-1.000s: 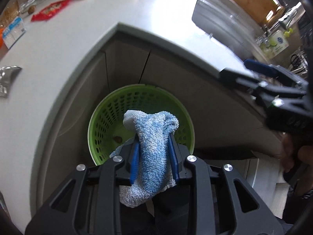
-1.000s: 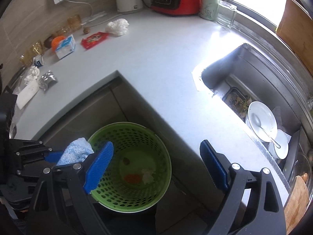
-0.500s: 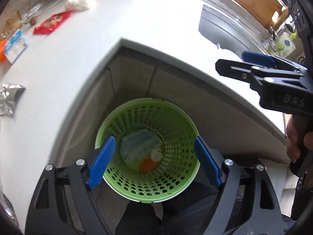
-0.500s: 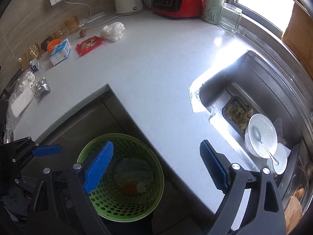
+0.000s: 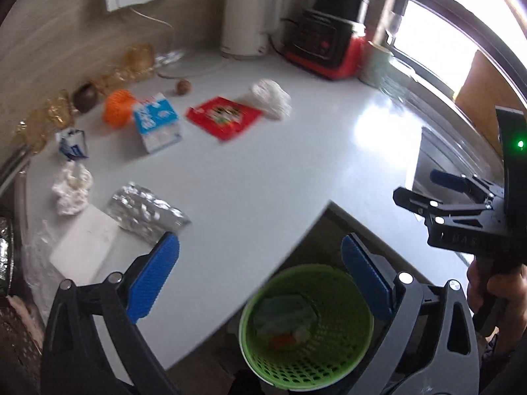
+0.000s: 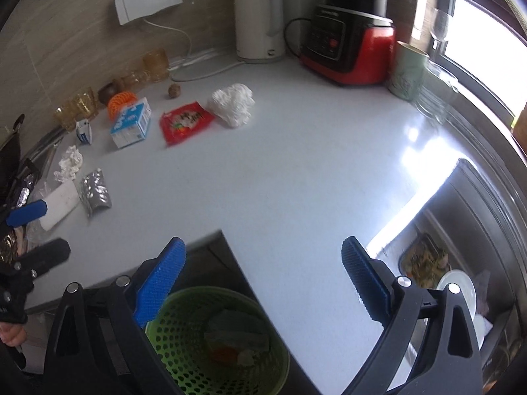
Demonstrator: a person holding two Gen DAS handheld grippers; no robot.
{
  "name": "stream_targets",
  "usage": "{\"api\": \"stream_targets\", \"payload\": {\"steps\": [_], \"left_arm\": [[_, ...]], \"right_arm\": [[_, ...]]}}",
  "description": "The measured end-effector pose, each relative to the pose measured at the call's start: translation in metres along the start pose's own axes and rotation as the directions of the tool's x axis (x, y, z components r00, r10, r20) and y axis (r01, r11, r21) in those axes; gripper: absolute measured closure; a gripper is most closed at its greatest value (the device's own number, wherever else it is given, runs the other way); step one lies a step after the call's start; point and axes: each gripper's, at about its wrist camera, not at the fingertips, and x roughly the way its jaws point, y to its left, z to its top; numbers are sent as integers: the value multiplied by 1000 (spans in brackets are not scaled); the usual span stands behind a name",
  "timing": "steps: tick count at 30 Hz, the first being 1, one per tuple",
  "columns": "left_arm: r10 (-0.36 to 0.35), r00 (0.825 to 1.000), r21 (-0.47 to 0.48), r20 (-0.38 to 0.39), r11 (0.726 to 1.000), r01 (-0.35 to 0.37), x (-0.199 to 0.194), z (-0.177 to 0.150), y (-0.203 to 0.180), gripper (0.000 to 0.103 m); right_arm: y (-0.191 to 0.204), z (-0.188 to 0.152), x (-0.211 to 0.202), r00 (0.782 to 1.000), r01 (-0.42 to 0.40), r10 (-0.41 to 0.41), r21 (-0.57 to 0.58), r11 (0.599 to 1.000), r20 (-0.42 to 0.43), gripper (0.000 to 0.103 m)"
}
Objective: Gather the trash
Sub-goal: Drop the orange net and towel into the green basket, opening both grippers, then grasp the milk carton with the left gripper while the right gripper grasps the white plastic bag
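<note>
Green bin point(image 5: 306, 326) sits below the worktop point(image 5: 263, 181) corner, so drops fall in. Both your grippers, left point(image 5: 260, 279) and right point(image 6: 263, 279), are opening, fingers wide, empty; wrappers point(image 5: 224, 117) wait.

Glossy white countertop point(image 6: 296, 177), perforated plastic basket point(image 6: 184, 342)

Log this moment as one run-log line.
left gripper: opening, empty | right gripper: opening, empty | green basket: holds blue cloth
</note>
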Motion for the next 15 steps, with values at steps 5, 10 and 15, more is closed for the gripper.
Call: {"api": "stream_targets", "payload": {"steps": [5,10,15], "left_arm": [[21,998,-105,51,994,-16,3,23,35,8],[105,993,-210,62,973,-90,17,47,66,8],[134,987,-335,85,937,-98,39,79,95,8]], "right_arm": [[12,27,16,998,-52,53,-43,998,15,8],[23,53,32,995,-91,94,-86,992,30,8],[30,81,55,991,-121,127,-122,985,44,8]]}}
